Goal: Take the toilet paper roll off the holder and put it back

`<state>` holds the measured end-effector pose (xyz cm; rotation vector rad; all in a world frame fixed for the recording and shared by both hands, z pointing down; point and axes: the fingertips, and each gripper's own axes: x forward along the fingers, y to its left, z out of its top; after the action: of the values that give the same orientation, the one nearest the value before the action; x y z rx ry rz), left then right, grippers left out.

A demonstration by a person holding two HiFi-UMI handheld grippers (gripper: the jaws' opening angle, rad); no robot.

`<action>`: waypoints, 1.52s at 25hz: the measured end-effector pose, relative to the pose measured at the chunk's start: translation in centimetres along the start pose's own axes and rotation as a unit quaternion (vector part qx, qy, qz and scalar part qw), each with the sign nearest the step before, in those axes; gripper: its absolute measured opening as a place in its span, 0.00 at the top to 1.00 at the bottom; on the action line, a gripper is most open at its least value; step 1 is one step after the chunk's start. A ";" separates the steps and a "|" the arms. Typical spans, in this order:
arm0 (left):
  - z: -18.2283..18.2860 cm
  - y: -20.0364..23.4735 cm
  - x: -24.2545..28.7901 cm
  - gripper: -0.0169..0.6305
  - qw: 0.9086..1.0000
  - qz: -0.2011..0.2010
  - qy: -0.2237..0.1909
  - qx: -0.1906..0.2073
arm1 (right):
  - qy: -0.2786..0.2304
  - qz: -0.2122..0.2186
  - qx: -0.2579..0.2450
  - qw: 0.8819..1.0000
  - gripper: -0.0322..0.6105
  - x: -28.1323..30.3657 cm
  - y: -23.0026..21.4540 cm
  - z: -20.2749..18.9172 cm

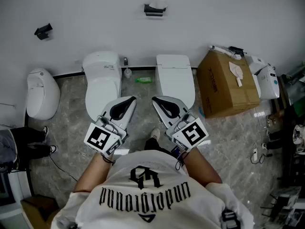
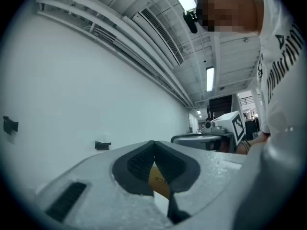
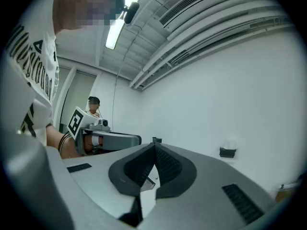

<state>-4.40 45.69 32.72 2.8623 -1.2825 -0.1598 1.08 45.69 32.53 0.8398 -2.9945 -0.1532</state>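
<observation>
Right now we are standing on the grey marbled floor (image 1: 66, 142) and holding both tools low in front of our chest, side by side but not touching. The left gripper (image 1: 132, 99) is pointing up toward the white wall (image 1: 95, 13). Its dark ribbed pads (image 2: 139, 162) are pressing together at the tip with nothing pinched between them (only a sliver of background is showing through the notch behind the tip). The right gripper (image 1: 155, 99) is doing the same, with its own pads (image 3: 165, 164) meeting at the tip and gripping nothing.

The white toilet paper roll (image 1: 159, 3) is sitting on the black wall-mounted holder (image 1: 153, 11), high on the wall and well apart from both grippers. A second small black bracket (image 1: 43, 31) is hanging further left, bare. Below, two white floor-standing toilets (image 1: 101, 80) (image 1: 175, 78) are flanking a small green bottle (image 1: 143, 80), and a brown cardboard box (image 1: 228, 85) is resting at the right.
</observation>
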 end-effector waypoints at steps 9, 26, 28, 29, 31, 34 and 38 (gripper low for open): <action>-2.2 2.6 4.9 0.95 1.000 -0.005 0.010 -0.019 | -0.002 -0.009 0.018 1.000 0.93 1.2 -5.2 -1.7; -4.5 6.8 23.5 0.95 0.999 -0.024 0.019 -0.026 | 0.005 -0.047 0.020 0.999 0.93 -0.2 -25.6 -4.0; -4.6 7.4 24.7 0.95 0.999 -0.023 0.023 -0.024 | 0.005 -0.049 0.023 0.999 0.93 -0.2 -27.1 -4.2; -4.7 7.8 25.1 0.95 0.999 -0.022 0.024 -0.023 | 0.005 -0.050 0.024 0.998 0.93 -0.2 -27.7 -4.4; -4.9 8.8 26.1 0.95 0.999 -0.018 0.026 -0.022 | 0.004 -0.053 0.027 0.998 0.93 0.2 -29.0 -4.7; -5.0 10.2 27.2 0.95 0.999 -0.017 0.028 -0.024 | 0.001 -0.059 0.034 0.998 0.93 1.0 -30.9 -5.1; -4.9 12.5 28.9 0.95 0.999 -0.025 0.023 -0.025 | 0.005 -0.073 0.030 0.997 0.93 2.4 -33.2 -5.2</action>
<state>5.90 15.62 35.46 2.8397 -1.1836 -0.1249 16.52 15.81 34.34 1.0618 -2.9422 -0.0625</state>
